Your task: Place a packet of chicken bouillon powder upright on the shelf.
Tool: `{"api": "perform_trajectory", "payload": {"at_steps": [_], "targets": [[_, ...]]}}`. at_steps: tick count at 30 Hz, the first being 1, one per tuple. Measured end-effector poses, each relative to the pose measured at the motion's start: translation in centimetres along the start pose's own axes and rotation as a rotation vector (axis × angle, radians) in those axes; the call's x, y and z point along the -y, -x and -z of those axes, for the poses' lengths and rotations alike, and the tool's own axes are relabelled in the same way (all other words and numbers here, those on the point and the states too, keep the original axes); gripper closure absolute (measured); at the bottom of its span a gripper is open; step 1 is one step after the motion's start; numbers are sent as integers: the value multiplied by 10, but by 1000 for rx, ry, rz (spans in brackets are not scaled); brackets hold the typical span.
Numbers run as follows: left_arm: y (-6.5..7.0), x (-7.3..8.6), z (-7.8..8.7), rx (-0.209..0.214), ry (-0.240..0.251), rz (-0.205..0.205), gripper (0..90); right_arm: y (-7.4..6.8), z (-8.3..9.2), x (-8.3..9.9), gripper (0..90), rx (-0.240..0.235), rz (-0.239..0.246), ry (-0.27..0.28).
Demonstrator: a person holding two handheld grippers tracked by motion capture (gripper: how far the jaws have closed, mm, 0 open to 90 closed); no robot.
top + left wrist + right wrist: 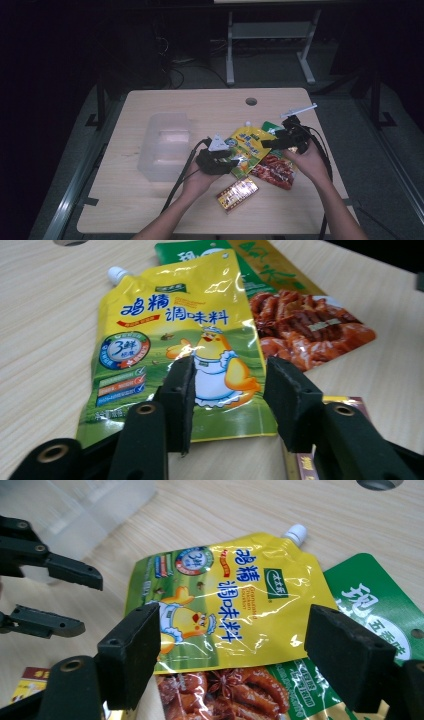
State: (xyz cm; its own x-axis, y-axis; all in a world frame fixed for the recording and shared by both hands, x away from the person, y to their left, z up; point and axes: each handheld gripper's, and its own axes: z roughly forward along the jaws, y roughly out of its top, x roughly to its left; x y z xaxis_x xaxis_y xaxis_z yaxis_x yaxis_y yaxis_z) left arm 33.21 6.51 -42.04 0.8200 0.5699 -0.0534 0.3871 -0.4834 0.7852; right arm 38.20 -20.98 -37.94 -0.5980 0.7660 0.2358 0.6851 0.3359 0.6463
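Observation:
A yellow spouted seasoning pouch (248, 145) (170, 325) (235, 590) lies flat on the wooden table, partly over a green pouch (272, 126) (370, 595) and a red-brown meat pouch (275, 170) (305, 325). My left gripper (231, 159) (229, 370) is open at the yellow pouch's lower edge; its pads stand either side of the chicken picture without pressing on it. My right gripper (267, 143) (232, 625) hangs wide open over the same pouch from the opposite side, holding nothing. The left gripper (90, 605) also appears at the left edge of the right gripper view.
A clear plastic container (165, 145) stands left of the pouches. A small red and gold box (237, 193) lies near the front edge, just below the left gripper. A round cable hole (251, 101) and a thin white object (299, 110) sit toward the back.

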Motion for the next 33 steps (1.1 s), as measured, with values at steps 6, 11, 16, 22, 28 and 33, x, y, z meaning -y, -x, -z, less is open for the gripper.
{"api": "perform_trajectory", "payload": {"at_steps": [6,11,16,22,28,33], "targets": [[-3,0,-9,-38,-29,-1,690,9,-8,1,231,21,-41,-5],[-8,3,-19,-55,-74,9,785,25,-21,6,236,29,-120,-43],[-7,7,-30,-58,-129,-4,813,31,-28,8,258,38,-150,-55],[-6,8,-34,-69,-148,-11,814,39,-33,13,277,50,-210,-78],[-6,8,-35,-65,-154,-16,812,43,-40,15,305,61,-244,-92],[-6,8,-35,-66,-171,-22,807,49,-48,18,323,87,-268,-105]]}}
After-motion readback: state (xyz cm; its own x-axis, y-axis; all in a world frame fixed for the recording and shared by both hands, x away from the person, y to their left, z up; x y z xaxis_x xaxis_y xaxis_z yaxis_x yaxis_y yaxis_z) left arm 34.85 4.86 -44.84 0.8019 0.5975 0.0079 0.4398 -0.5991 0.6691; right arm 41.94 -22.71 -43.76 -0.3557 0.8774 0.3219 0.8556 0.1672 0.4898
